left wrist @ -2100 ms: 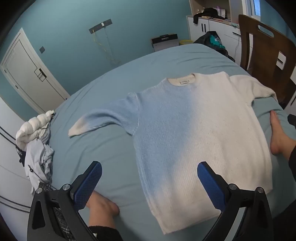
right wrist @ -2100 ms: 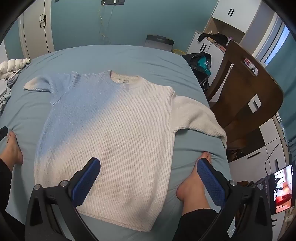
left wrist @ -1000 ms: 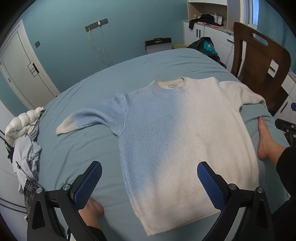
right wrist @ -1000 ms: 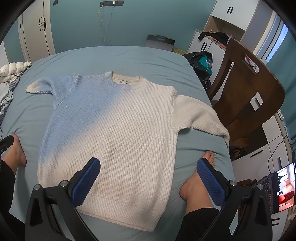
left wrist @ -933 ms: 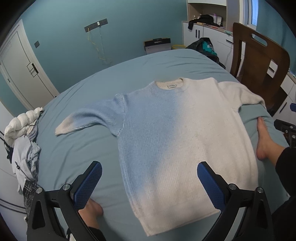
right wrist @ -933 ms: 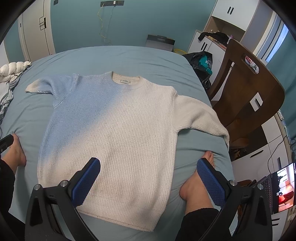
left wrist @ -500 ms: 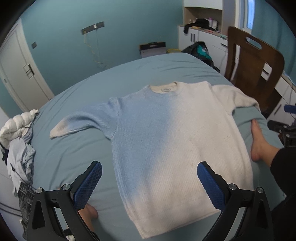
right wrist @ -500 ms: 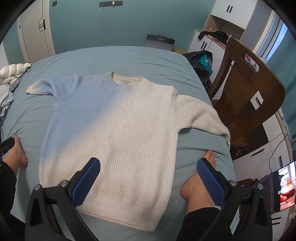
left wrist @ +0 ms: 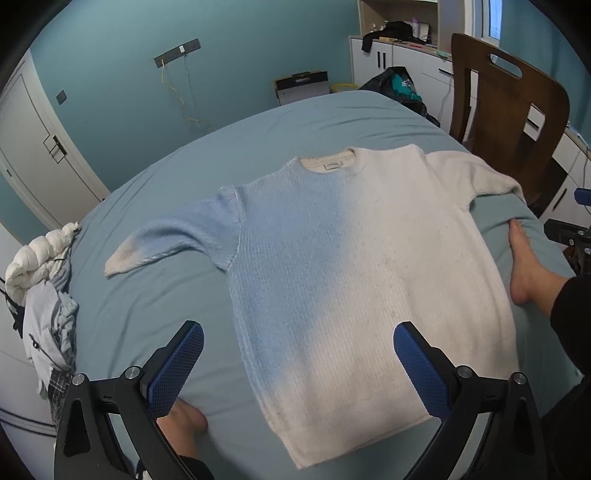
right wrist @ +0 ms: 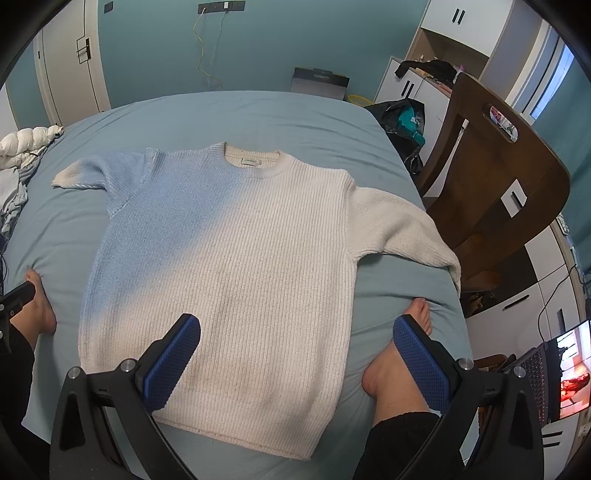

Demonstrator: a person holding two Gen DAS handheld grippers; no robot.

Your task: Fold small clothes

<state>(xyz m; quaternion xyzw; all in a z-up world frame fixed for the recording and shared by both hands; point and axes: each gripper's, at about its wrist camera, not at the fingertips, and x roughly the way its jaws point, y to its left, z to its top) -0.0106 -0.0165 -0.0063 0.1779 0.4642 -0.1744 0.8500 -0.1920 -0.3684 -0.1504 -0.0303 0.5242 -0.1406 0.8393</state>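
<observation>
Left tongs [left wrist: 298, 363] higher; one sweater [left wrist: 343, 266].

Bed [right wrist: 258, 114] with blue-grey sheet; bare feet rest on it at near left [right wrist: 40, 310] and near right [right wrist: 399, 365]. Left edge: white puffy bundle [left wrist: 40, 254] above a heap of pale crumpled garments [left wrist: 51, 325]; far left, white door [left wrist: 40, 155]. Far teal wall: socket strip [right wrist: 221, 6] with hanging yellow cable, dark-topped box [right wrist: 319, 83]; right: brown wooden chair [right wrist: 495, 177], black bag [right wrist: 400, 116], white cabinets [left wrist: 399, 62], lit laptop [right wrist: 561, 376] at near right.
</observation>
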